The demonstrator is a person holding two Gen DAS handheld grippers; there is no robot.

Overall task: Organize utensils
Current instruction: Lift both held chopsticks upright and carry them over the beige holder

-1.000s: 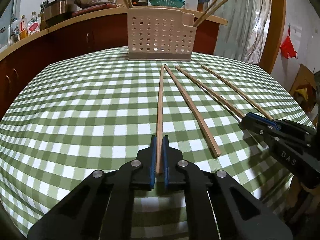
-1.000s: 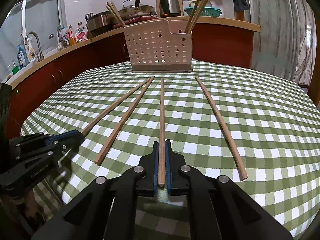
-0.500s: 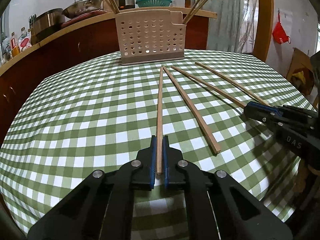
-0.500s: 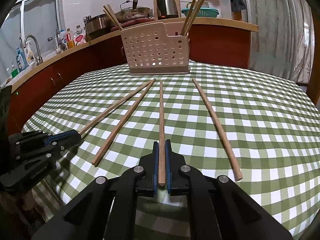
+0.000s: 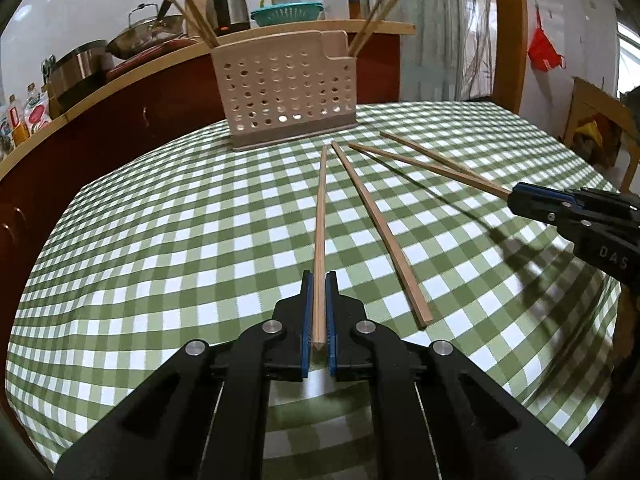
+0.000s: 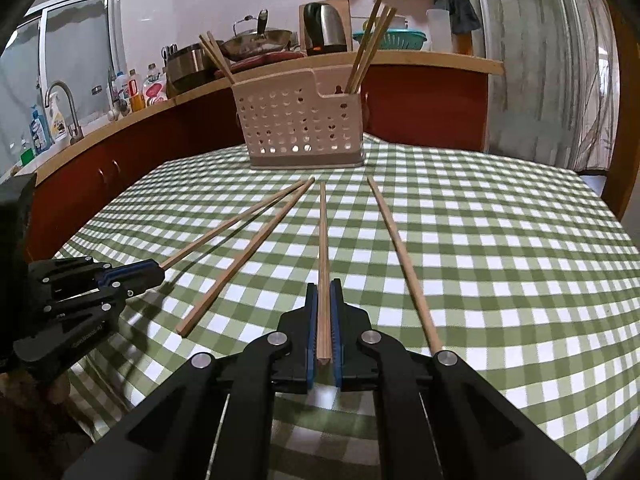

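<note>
Several long wooden chopsticks lie fanned out on a green checked tablecloth (image 5: 160, 248). My left gripper (image 5: 319, 280) is shut on the near end of one chopstick (image 5: 320, 216), lifted off the cloth. My right gripper (image 6: 325, 292) is shut on the near end of another chopstick (image 6: 324, 232), also raised. Each gripper shows in the other's view: the right one (image 5: 516, 196) and the left one (image 6: 158, 276). A beige perforated utensil holder (image 5: 286, 88), also in the right wrist view (image 6: 300, 120), stands at the far side with chopsticks in both end compartments.
A loose chopstick (image 5: 380, 228) lies between the two held ones and another (image 6: 404, 260) lies on the right. A wooden counter (image 6: 160, 108) behind the table holds pots, a kettle, bottles and a sink tap. The table edge is close below both grippers.
Both grippers have risen with their chopsticks, whose near ends have come off the cloth. The holder looks closer and lower in both views.
</note>
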